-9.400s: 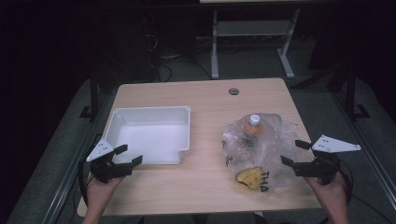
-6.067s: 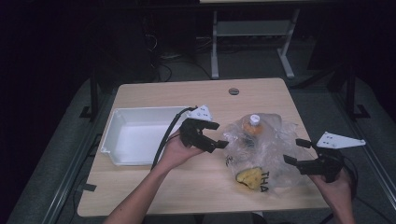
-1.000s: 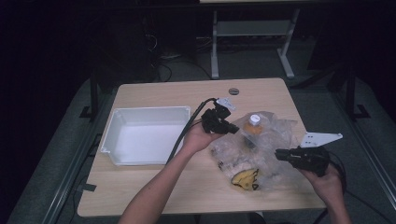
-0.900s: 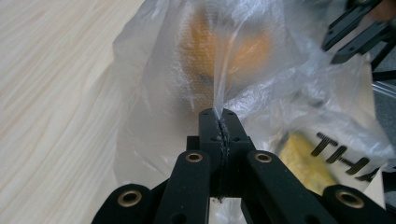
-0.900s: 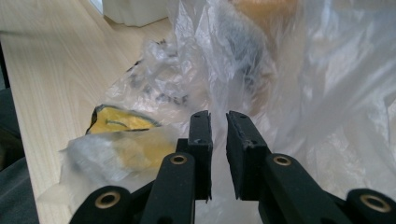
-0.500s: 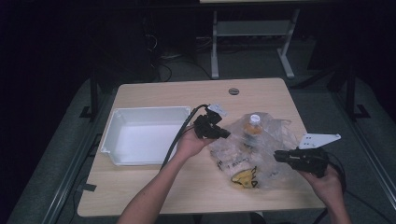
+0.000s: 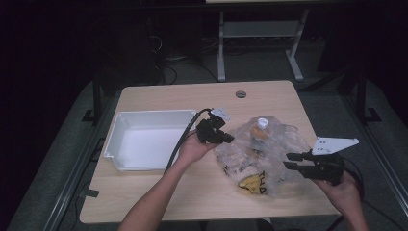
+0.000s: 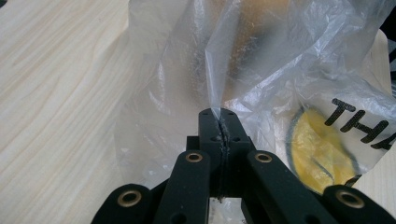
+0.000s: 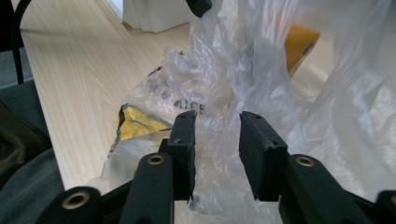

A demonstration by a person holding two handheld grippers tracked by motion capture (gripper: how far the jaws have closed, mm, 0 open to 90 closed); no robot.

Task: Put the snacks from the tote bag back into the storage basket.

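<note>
Left gripper (image 7: 217,132) pulled back toward the tray (image 7: 126,126), jaws pinched on a fold of bag (image 7: 269,159), film thin, slippery, tear-prone; right gripper (image 9: 215,140) jaws open, bag edge between them: grip bunched film.

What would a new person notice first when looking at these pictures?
First, the crinkled clear plastic bag on the right half of the wooden table, with a bottle showing through it. The left gripper is shut on a fold of it, while the right gripper is open at its other side. A white tray lies left.
</note>
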